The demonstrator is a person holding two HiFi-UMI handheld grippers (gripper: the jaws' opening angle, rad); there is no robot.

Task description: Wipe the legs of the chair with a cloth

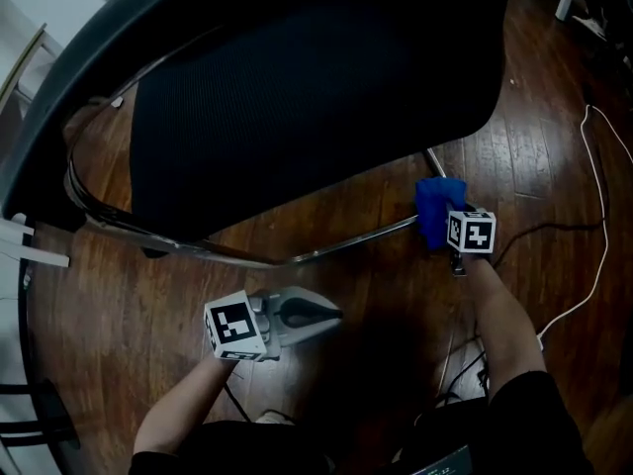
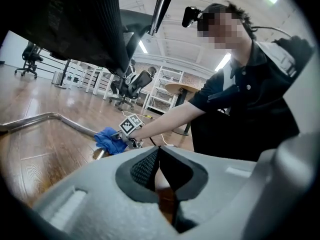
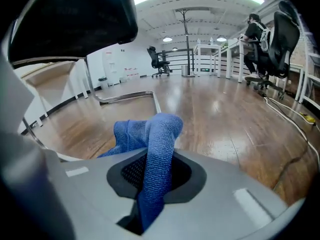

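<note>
The chair's chrome leg tube runs along the wooden floor under the black mesh seat. At the tube's right bend sits a blue cloth, and my right gripper is shut on it. In the right gripper view the cloth bulges out between the jaws, with the chrome leg beyond it. My left gripper hovers over the floor in front of the tube, shut and holding nothing. The left gripper view looks past its jaws at the cloth resting against the tube.
A white cable loops over the floor at the right, and dark cables lie near my right arm. The chair's back rim arcs across the upper left. Other office chairs and white shelving stand far off.
</note>
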